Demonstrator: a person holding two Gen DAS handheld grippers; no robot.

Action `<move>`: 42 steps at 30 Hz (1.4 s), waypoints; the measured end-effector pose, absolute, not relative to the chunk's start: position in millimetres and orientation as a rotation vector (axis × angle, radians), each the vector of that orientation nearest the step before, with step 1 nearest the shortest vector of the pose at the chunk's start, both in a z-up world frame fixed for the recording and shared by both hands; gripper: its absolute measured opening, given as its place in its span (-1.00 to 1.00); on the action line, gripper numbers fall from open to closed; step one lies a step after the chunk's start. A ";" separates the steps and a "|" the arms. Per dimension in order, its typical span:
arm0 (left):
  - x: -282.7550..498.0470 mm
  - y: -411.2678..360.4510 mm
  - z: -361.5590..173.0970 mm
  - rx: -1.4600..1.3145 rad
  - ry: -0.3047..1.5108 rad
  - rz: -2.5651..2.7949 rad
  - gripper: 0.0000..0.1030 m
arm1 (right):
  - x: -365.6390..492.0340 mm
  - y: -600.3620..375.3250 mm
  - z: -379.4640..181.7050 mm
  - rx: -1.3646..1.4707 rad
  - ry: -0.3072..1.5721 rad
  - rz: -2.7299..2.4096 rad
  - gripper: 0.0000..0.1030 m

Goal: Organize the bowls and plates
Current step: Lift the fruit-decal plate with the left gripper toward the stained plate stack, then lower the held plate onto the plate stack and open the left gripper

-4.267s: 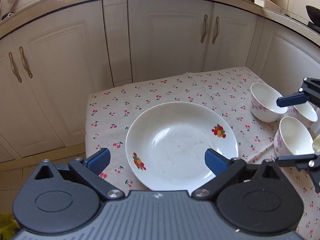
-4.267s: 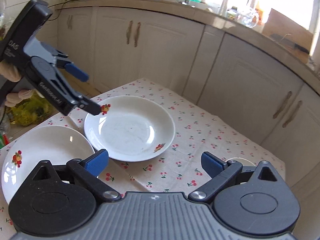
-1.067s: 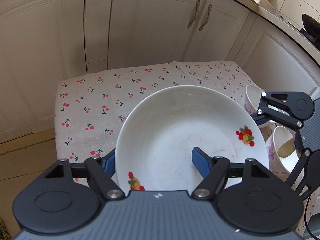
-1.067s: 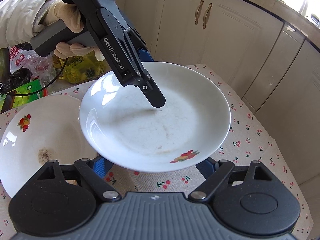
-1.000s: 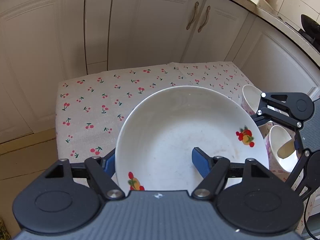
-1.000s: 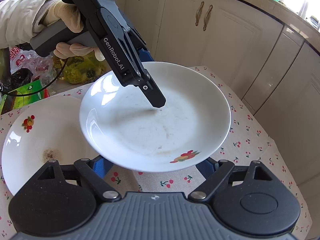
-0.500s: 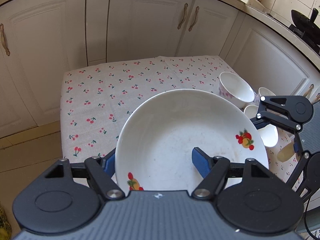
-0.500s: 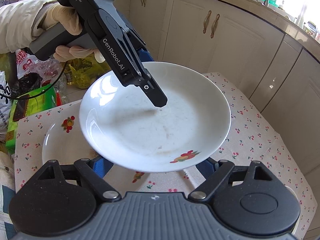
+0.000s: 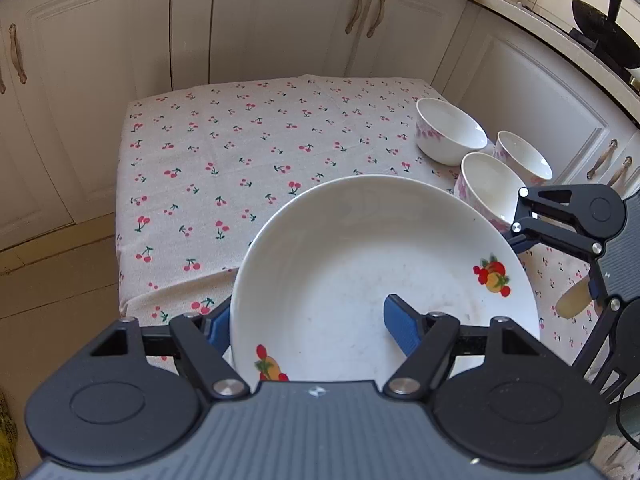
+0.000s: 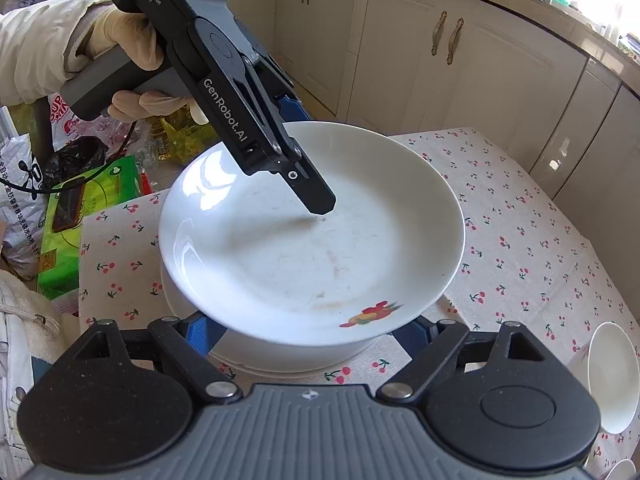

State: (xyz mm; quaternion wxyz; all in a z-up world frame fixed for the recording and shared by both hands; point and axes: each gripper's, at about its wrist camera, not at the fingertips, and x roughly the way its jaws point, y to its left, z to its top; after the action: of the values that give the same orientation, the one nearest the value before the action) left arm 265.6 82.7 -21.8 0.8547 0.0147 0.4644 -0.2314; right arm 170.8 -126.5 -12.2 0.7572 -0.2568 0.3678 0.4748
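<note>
A white plate (image 9: 360, 264) with fruit decals hangs in the air above the cherry-print tablecloth (image 9: 224, 152). My left gripper (image 9: 308, 328) is shut on its near rim, one blue pad inside the dish and the other beneath the rim. The right gripper (image 10: 308, 332) stands open, both blue pads spread under the plate's (image 10: 304, 248) opposite rim. Directly below lies a second white plate (image 10: 288, 356), mostly hidden by the held one. Three white bowls with pink flowers (image 9: 448, 132) cluster at the table's far right corner.
White cupboards (image 9: 296, 24) wall the table on two sides. Plastic bags and a green packet (image 10: 80, 208) lie on the floor past the table's edge. A person's gloved hand (image 10: 128, 36) holds the left gripper. One bowl (image 10: 612, 372) sits close to the right gripper's body.
The plate lay on the table at first with both grippers open. Now held, it has travelled sideways with both grippers until it hangs over the second plate; the bowls have come into fuller view.
</note>
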 end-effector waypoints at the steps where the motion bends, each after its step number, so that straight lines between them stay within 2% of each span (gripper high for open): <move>1: 263.6 83.1 -23.0 0.027 0.979 -0.486 0.45 | 168.7 -126.2 -13.0 -0.560 0.804 1.036 0.76; 27: 261.4 67.9 -53.2 0.023 1.051 -0.518 0.45 | 155.0 -133.9 -25.9 -0.578 0.877 0.998 0.76; 42: 265.8 65.7 -49.7 0.038 1.079 -0.500 0.45 | 155.7 -136.2 -25.8 -0.574 0.869 0.987 0.76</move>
State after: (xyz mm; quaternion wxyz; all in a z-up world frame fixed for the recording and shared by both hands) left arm 265.8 65.7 -49.7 0.8281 0.0181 0.5083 -0.2356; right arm 155.7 -136.2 -25.8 0.7534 -0.2628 0.3984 0.4523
